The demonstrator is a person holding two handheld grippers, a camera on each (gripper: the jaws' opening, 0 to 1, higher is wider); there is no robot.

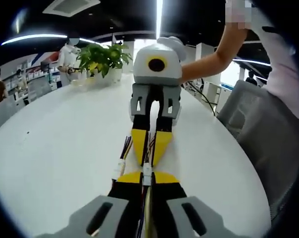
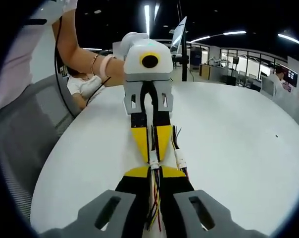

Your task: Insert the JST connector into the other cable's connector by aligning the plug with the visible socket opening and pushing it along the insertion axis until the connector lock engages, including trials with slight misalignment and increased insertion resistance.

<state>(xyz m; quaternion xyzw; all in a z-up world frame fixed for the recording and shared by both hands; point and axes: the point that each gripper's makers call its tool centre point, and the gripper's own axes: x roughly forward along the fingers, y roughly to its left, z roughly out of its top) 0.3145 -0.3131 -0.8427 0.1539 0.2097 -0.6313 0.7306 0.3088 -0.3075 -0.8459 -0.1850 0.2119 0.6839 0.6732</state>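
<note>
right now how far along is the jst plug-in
Done: each cable is gripped, the left gripper and the right gripper meeting tip to tip over the white table. In hand: the white connectors sit end to end between the tips. Left: whether the lock has engaged cannot be told. Another white connector lies loose beside them.

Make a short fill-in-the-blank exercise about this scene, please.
1. The two grippers face each other above a round ____ table.
2. The jaw tips of both grippers are coloured ____.
3. A small white JST connector sits ____ the two grippers' tips.
4. A potted ____ plant stands on the table.

Missing words: white; yellow; between; green
</note>
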